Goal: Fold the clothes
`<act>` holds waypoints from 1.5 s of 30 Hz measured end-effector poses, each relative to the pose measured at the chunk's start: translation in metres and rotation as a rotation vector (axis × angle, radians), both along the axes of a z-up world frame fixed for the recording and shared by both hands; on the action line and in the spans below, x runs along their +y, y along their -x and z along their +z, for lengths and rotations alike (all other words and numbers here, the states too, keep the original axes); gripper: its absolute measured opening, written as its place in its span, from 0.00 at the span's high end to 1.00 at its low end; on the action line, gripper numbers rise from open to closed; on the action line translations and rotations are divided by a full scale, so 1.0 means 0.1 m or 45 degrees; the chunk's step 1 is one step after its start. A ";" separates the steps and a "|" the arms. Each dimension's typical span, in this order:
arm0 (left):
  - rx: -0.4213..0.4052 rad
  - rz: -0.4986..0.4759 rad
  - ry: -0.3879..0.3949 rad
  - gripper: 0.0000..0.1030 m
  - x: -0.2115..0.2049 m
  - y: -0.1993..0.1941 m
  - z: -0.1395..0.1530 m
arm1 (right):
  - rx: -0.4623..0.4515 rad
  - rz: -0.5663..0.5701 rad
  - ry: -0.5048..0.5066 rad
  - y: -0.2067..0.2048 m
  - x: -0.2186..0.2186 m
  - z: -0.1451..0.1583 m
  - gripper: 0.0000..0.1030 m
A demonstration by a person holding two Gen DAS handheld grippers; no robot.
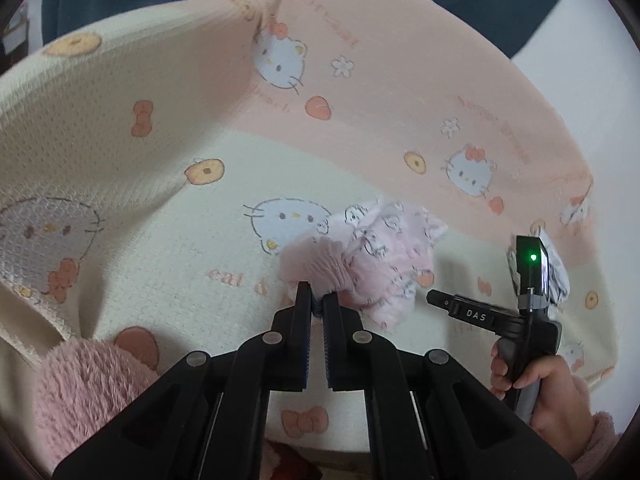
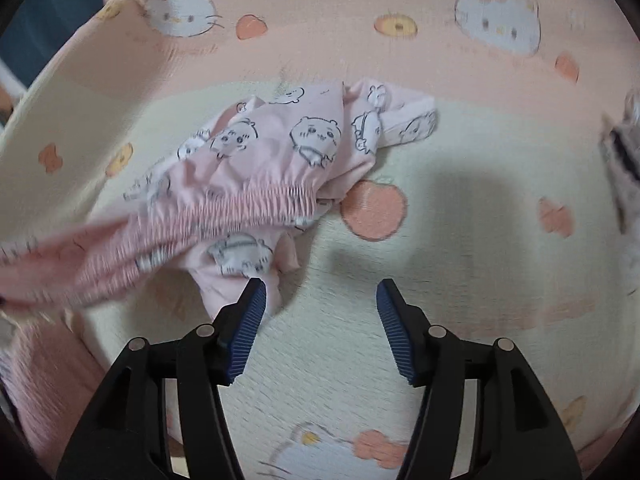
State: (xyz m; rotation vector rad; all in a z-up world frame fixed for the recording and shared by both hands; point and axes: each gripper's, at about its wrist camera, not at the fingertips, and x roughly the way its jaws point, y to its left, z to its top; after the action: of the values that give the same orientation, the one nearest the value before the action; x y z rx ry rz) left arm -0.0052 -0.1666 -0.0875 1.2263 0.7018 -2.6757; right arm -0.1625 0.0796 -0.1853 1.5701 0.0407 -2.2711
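A small pink garment (image 2: 256, 168) printed with cartoon animals lies crumpled on a cream and peach cartoon-cat blanket (image 1: 160, 168). The left gripper (image 1: 318, 300) has its jaws pinched tight on the garment's gathered waistband. The right gripper (image 2: 320, 320) hangs just beside the garment, jaws apart and empty.

"DAS" on the right tool (image 1: 476, 314); "eat" on the blanket (image 1: 168, 272).

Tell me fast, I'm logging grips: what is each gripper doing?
Left gripper: shut on the pink shorts at the waistband.
Right gripper: open, holding nothing.
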 end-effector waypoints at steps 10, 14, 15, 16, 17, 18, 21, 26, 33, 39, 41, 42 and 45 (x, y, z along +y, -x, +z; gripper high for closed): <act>0.030 0.053 -0.119 0.94 -0.27 0.02 -0.13 | 0.006 -0.027 -0.077 0.48 -0.16 -0.24 0.49; 0.034 0.085 -0.132 0.94 -0.39 -0.05 -0.14 | 0.062 -0.121 0.021 0.63 -0.10 -0.14 0.59; 0.032 0.092 -0.135 0.94 -0.41 -0.06 -0.15 | 0.066 -0.128 0.050 0.64 -0.09 -0.10 0.60; 0.029 0.097 -0.139 0.94 -0.44 -0.07 -0.17 | 0.071 -0.129 0.089 0.65 -0.07 -0.04 0.61; 0.025 0.102 -0.142 0.94 -0.45 -0.07 -0.19 | 0.080 -0.120 0.122 0.65 -0.06 0.02 0.61; 0.021 0.105 -0.144 0.94 -0.46 -0.07 -0.20 | 0.085 -0.103 0.136 0.64 -0.06 0.08 0.61; 0.026 0.105 -0.141 0.94 -0.45 -0.04 -0.23 | 0.093 -0.027 0.107 0.61 -0.08 0.17 0.61; 0.047 0.100 -0.164 0.94 -0.46 0.03 -0.30 | 0.074 0.082 0.088 0.42 -0.16 0.25 0.61; 0.045 0.103 -0.216 0.94 -0.53 0.01 -0.40 | 0.098 0.166 -0.162 0.33 -0.32 0.07 0.60; 0.062 0.099 -0.262 0.94 -0.59 0.06 -0.47 | 0.120 0.092 -0.107 0.45 -0.39 -0.03 0.59; 0.027 0.081 -0.251 0.94 -0.55 0.13 -0.51 | 0.174 0.077 -0.188 0.53 -0.48 -0.09 0.46; -0.006 0.073 -0.244 0.94 -0.53 0.17 -0.55 | 0.192 0.088 -0.297 0.56 -0.55 -0.15 0.45; -0.098 0.046 -0.215 0.94 -0.48 0.28 -0.65 | 0.220 0.112 -0.459 0.64 -0.64 -0.22 0.78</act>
State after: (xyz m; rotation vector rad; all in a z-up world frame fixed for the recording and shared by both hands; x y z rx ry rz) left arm -0.0336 -0.2144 -0.1520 1.3338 0.9456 -2.5688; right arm -0.2263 0.0154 -0.2076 1.4934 0.5825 -2.4202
